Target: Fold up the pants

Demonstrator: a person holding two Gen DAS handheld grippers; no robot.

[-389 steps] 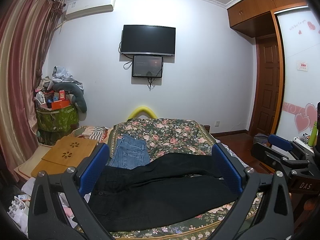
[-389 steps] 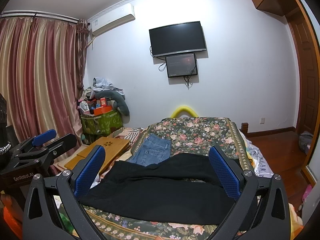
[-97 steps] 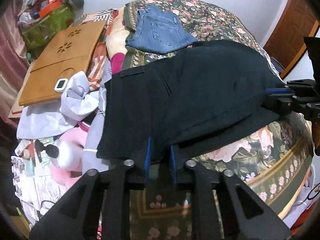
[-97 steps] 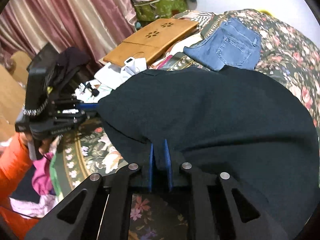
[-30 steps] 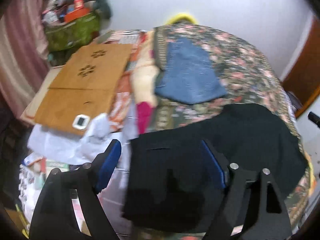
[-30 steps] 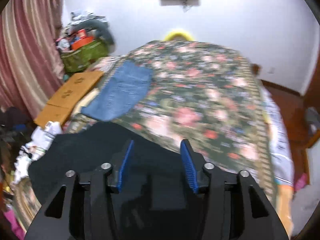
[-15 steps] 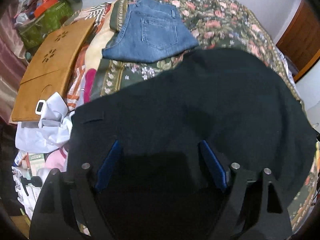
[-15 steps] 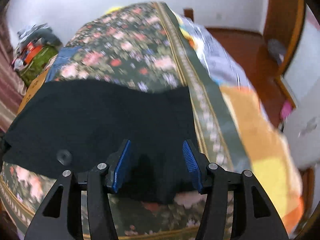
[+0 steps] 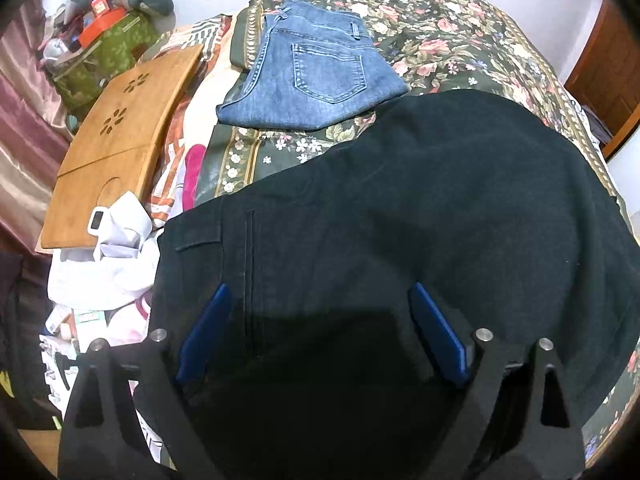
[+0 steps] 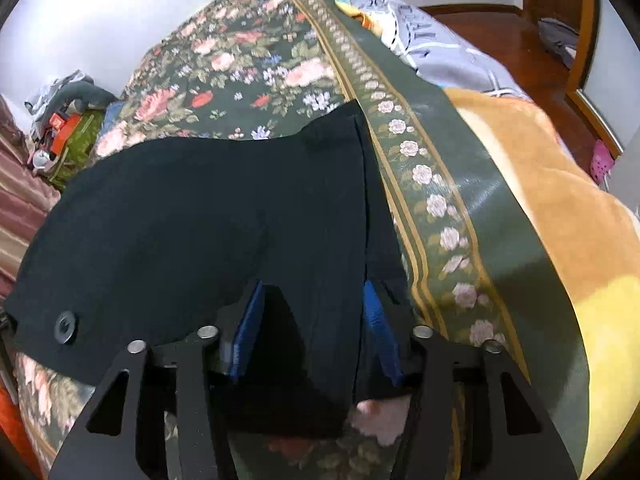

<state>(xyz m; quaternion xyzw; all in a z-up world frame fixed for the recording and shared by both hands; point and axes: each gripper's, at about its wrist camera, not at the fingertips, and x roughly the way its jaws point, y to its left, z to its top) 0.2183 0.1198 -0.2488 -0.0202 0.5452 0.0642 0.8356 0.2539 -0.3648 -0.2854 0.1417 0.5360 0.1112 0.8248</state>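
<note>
The black pants (image 10: 192, 208) stretch leftward from the closing right gripper (image 10: 312, 320), hem end between its jaws; the left gripper (image 9: 320, 332) hovers wide, opening, empty, over the waist.

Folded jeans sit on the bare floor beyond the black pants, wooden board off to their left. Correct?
Not quite. The folded jeans lie on the floral bedspread, not the floor. The left wrist view shows this. The rest holds: they sit beyond the black pants, with the wooden board off to their left.
</note>
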